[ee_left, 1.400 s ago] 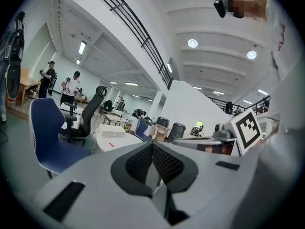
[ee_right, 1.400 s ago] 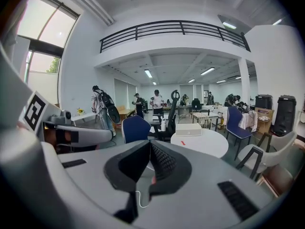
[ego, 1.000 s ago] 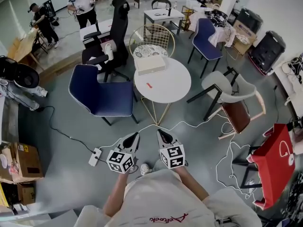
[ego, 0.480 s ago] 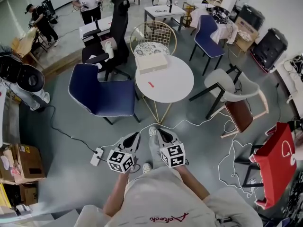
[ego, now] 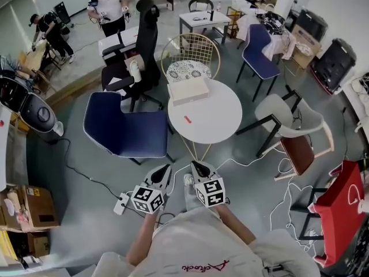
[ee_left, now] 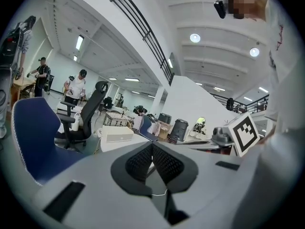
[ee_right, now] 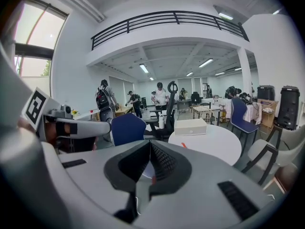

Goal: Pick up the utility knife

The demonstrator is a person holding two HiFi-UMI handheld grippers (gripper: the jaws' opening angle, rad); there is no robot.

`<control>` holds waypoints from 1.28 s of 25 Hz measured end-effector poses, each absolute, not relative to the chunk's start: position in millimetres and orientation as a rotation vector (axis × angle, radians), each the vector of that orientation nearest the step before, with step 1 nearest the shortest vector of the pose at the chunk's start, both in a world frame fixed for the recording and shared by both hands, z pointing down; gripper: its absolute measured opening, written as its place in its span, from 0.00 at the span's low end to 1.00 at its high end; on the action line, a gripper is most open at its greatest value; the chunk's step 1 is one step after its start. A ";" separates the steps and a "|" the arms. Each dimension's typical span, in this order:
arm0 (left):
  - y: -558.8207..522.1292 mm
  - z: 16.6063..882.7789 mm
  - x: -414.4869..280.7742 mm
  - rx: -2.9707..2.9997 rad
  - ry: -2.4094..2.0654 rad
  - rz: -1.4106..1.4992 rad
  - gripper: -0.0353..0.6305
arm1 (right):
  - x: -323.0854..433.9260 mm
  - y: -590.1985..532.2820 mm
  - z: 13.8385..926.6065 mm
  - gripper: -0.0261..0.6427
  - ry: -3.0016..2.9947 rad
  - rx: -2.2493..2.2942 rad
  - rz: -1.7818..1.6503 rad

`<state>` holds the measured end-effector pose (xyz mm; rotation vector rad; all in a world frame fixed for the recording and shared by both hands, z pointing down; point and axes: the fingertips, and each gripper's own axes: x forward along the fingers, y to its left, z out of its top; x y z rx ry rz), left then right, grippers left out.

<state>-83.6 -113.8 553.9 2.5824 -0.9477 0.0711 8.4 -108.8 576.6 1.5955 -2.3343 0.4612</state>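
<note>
The person stands a little way back from the round white counter (ego: 216, 113), holding both tools out in front of the body over the grey floor, with the tips aimed toward it. The left gripper (ego: 165, 169) is clenched: its two black ribbed pads meet at the tip and nothing sits between them. The right gripper (ego: 196, 165) is clenched too, its pads pressed together on nothing. Both are well short of the counter's near edge. The utility knife (ego: 187, 119), a small red sliver, lies flat on the counter's left half, between the near rim and a flat white box (ego: 188, 90) that sits at the far side; the knife and the box are apart. From the right gripper view the knife (ee_right: 184, 145) shows just above the jaws, with the box (ee_right: 190, 126) behind it. A blue chair (ego: 124, 120) stands to the left of the counter, and a gold wire chair (ego: 190, 51) is behind it. A grey and brown chair (ego: 291, 126) stands to the right. A white cable (ego: 253, 157) trails over the floor near the counter's base, and a red bag (ego: 340, 212) stands far off at the right.
</note>
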 end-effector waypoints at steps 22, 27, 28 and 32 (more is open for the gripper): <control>-342.4 535.0 -33.1 2.530 -1.070 0.036 0.07 | 58.6 -352.9 558.1 0.06 -2.408 1.503 0.435; -367.8 535.8 -29.2 2.519 -1.100 0.034 0.07 | 62.7 -380.6 564.1 0.06 -2.419 1.469 0.443; -371.0 536.8 -29.6 2.515 -1.105 0.037 0.07 | 62.8 -385.0 566.3 0.06 -2.418 1.462 0.448; -378.6 544.2 -36.4 2.476 -1.133 0.059 0.07 | 62.0 -395.3 576.6 0.06 -2.411 1.427 0.487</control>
